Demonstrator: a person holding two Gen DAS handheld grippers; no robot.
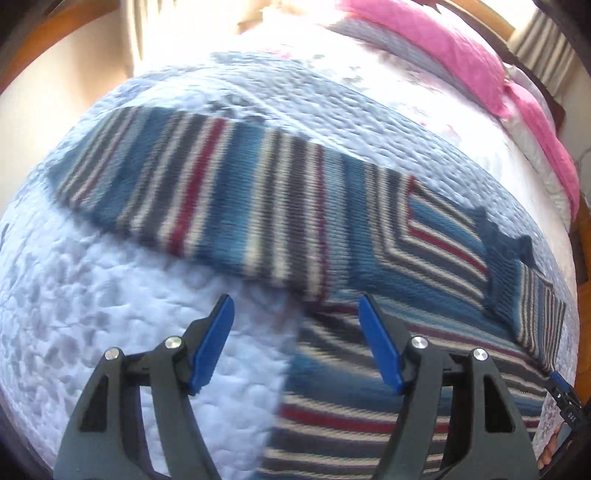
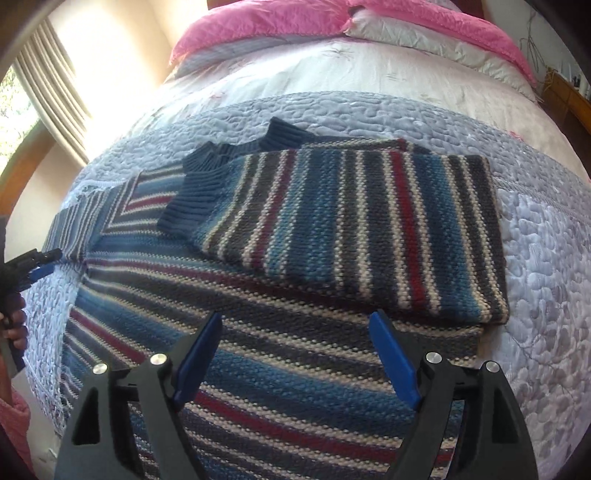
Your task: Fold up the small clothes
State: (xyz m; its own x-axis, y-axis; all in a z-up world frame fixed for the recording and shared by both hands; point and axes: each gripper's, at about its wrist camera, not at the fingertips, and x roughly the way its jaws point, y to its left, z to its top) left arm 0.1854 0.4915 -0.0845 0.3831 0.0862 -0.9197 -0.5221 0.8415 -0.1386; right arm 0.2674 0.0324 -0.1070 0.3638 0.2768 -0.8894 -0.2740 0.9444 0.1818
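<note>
Two hand-held tools hover over a striped knit sweater [image 2: 295,332] spread flat on a quilted bed [image 2: 546,258], midway through a fold. Nearest, the right tool [image 2: 295,356] stands wide apart and empty above the sweater's body; the left tool [image 1: 295,341] is likewise wide and empty, poised over the garment's edge where knit meets quilt. Beyond the right tool, one sleeve [image 2: 362,236] already lies folded across the chest, its ribbed cuff [image 2: 192,199] near the collar [image 2: 284,138]. From the left view, the other sleeve [image 1: 207,192] stretches straight out across the quilt (unfolded, by the look of it). That sleeve appears next: the tidy way would be to pinch it near the cuff end, lift just clear of the quilt, and lay it over the first sleeve without dragging the body askew. Farthest back, pink pillows [image 2: 266,26] line the head of the bed.
</note>
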